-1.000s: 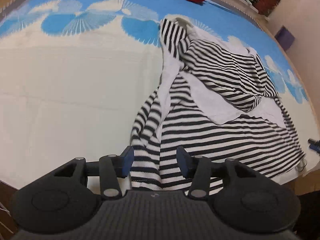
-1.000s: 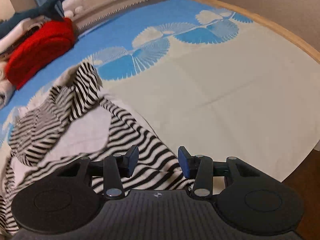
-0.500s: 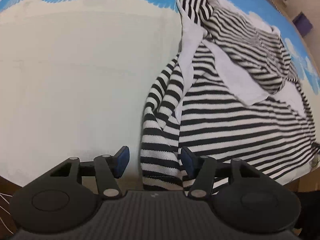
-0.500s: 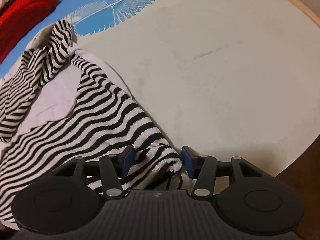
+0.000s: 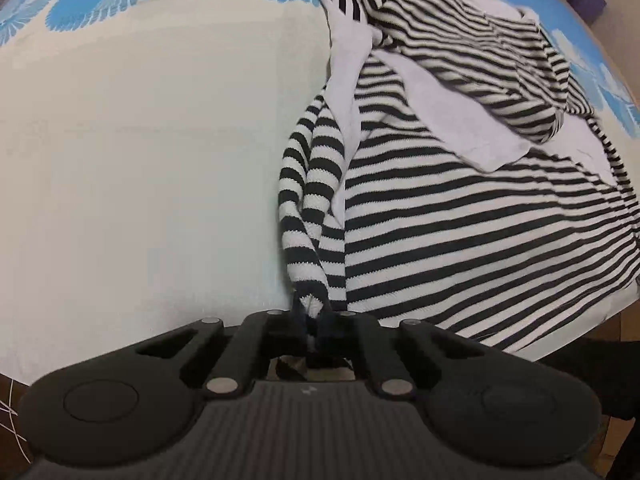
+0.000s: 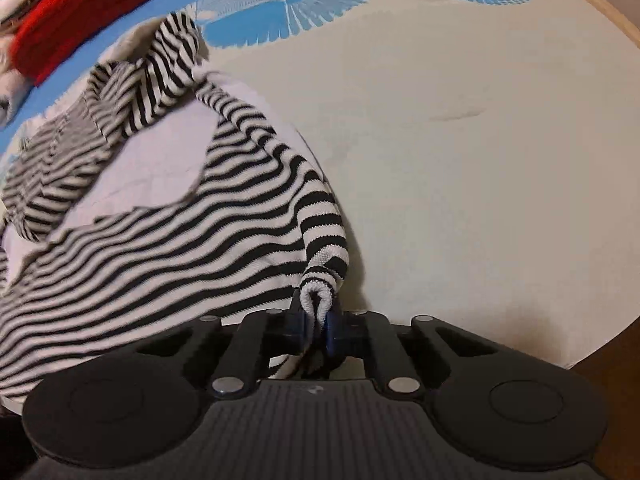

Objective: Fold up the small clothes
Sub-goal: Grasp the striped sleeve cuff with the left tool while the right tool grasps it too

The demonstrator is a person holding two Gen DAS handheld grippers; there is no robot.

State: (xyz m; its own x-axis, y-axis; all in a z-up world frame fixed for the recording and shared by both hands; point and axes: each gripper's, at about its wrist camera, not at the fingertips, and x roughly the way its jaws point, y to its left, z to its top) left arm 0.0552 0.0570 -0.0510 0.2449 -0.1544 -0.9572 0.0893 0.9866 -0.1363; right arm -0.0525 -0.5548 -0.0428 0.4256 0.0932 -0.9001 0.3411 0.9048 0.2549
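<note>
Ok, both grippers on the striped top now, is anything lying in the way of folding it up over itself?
Nothing visible does. The left gripper and right gripper are each shut on a near corner of the striped top. The bedspread around it is bare; the red garment lies farther back, apart from it.

Bed: we see a bed covered by a cream bedspread with blue fan-shaped prints (image 5: 140, 168), wrinkle-free over most of its near half; the blue pattern runs along the far side.
Bed edge: we make out a curved wooden rim (image 6: 608, 12) past the cover on the right wrist view.
Striped garment: we find a black-and-white striped knit sweater with white lining panels (image 5: 460, 208) lying crumpled directly on the cover, its near corners lifted off the surface.
Red item: we note a red knitted bundle (image 6: 76, 4) resting at the far end of the bed, well apart from the sweater's body.
</note>
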